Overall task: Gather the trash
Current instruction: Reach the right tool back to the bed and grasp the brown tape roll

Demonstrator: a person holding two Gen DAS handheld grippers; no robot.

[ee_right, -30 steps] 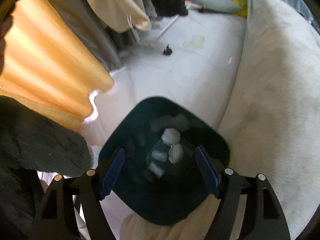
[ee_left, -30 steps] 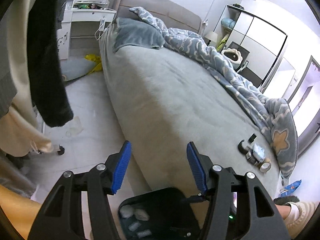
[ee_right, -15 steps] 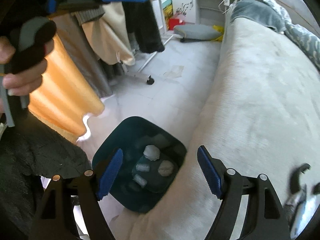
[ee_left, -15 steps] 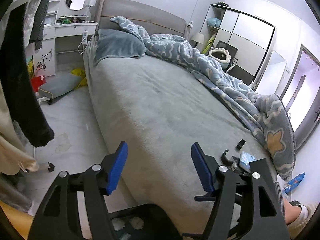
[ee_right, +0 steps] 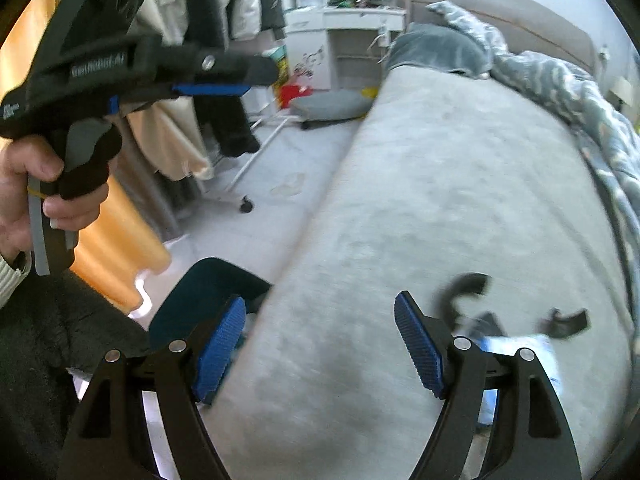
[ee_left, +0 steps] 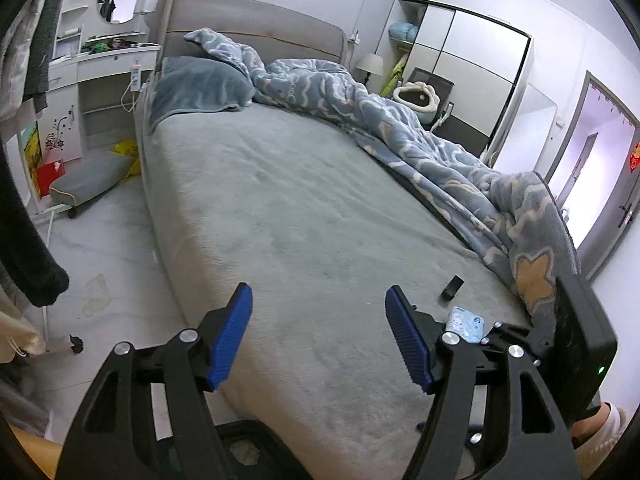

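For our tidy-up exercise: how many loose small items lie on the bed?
3 near the foot: curved black piece, small black piece, blue-white packet; more may be hidden.

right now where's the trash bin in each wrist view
Left wrist: only a sliver of the dark trash bin shows at the bottom edge, between the gripper's arms, below the bed's side.
Right wrist: the bin sits lower left on the floor against the bed's side, partly behind the left blue finger.
Shared landmark: the grey cushion on the floor near the head of the bed.
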